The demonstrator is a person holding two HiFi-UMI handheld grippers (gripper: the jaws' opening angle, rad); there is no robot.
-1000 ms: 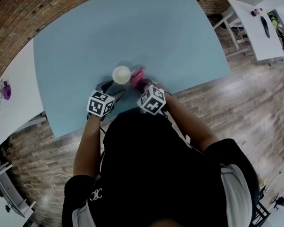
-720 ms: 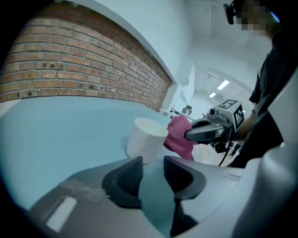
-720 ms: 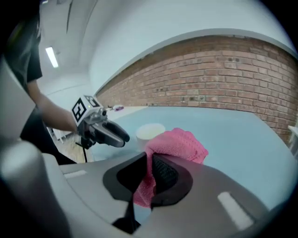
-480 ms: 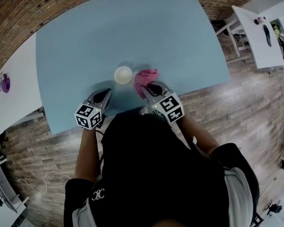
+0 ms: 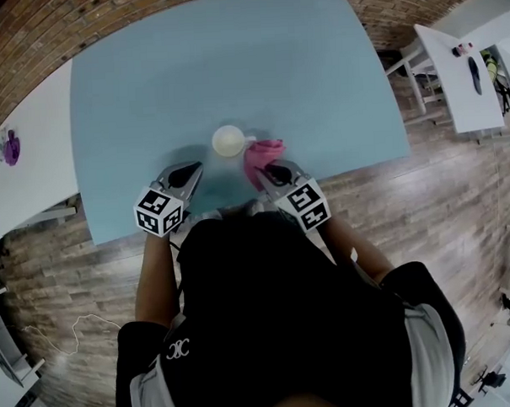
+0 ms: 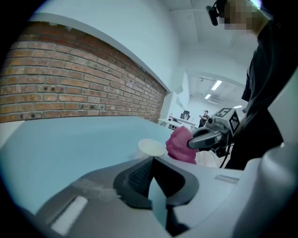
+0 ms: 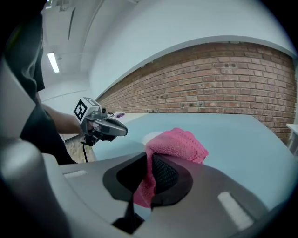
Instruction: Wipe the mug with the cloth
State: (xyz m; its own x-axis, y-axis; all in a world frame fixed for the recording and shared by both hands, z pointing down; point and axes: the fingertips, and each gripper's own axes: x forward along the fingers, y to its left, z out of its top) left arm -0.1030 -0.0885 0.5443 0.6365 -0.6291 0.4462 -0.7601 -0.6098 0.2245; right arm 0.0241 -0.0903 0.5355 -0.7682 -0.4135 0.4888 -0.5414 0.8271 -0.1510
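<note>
A white mug (image 5: 228,140) stands on the light blue table (image 5: 232,56), its handle toward the right. It also shows as a pale rim (image 6: 151,147) in the left gripper view. My left gripper (image 5: 188,169) hangs near and to the left of the mug, jaws shut with nothing between them. My right gripper (image 5: 266,168) is shut on a pink cloth (image 5: 263,152), which bunches beyond the jaws just right of the mug. In the right gripper view the cloth (image 7: 179,142) hides most of the mug (image 7: 150,136). Each gripper view shows the other gripper: the right gripper (image 6: 200,143) and the left gripper (image 7: 123,131).
The table's near edge (image 5: 238,209) runs just under both grippers. White tables stand at the left (image 5: 25,166) and right (image 5: 460,71) on a wooden floor. A brick wall (image 7: 223,88) lies beyond the far edge. A person (image 6: 205,117) stands far off.
Both grippers have drawn back from the mug toward the near edge and spread apart. The pink cloth has come along in the right gripper. The left jaws have shut.
</note>
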